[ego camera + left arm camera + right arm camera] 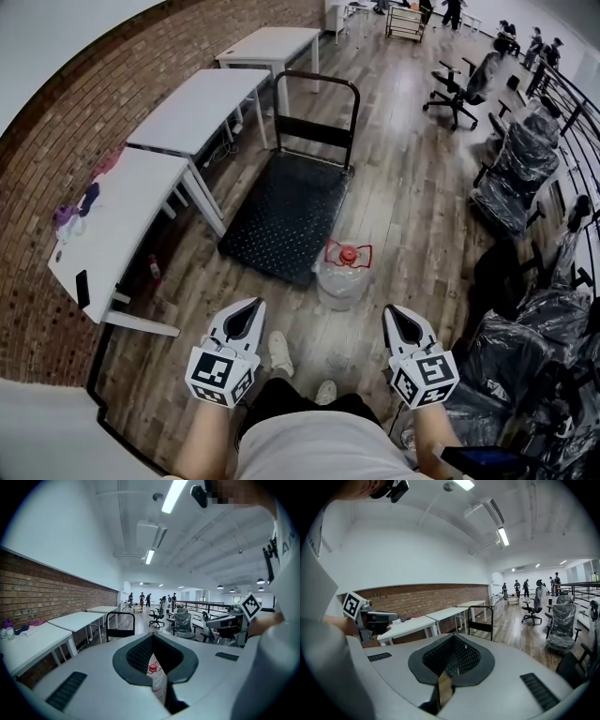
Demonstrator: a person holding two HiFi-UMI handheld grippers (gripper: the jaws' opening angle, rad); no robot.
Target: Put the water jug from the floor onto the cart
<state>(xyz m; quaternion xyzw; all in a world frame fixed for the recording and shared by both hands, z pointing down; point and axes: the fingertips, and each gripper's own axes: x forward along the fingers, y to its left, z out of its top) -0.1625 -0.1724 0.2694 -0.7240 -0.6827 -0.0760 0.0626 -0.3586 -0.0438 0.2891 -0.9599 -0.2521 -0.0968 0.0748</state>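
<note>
OK, both your grippers sit low in the head view, one on either side of your white sneakers (279,352). Your left gripper (254,303) has its fingers together at the tips, with nothing clamped. Your right gripper (390,310) is the same: fingers together, holding nothing. Both point ahead and slightly down.

The clear plastic water jug with red cap and red carry handle (342,275) stands upright on the wood-plank floor (412,197), ahead of you. It sits between the lines of the two grippers, nearer the right one, and neither gripper touches it. The jug is just beside the near right corner of the black flat platform cart (281,220); I cannot tell whether it touches the deck edge. The cart's black tubular push handle (317,86) stands upright at the far end. In your left gripper view the jug shows through the slot behind the closed tips, on the floor beyond and not between them.

Left of the cart, a row of white rectangular tables (202,111) runs along the red brick wall (56,122). On the right, black office chairs wrapped in clear plastic (514,178) stand beside a dark railing (574,112). A few people (453,11) stand at the far end of the room.
</note>
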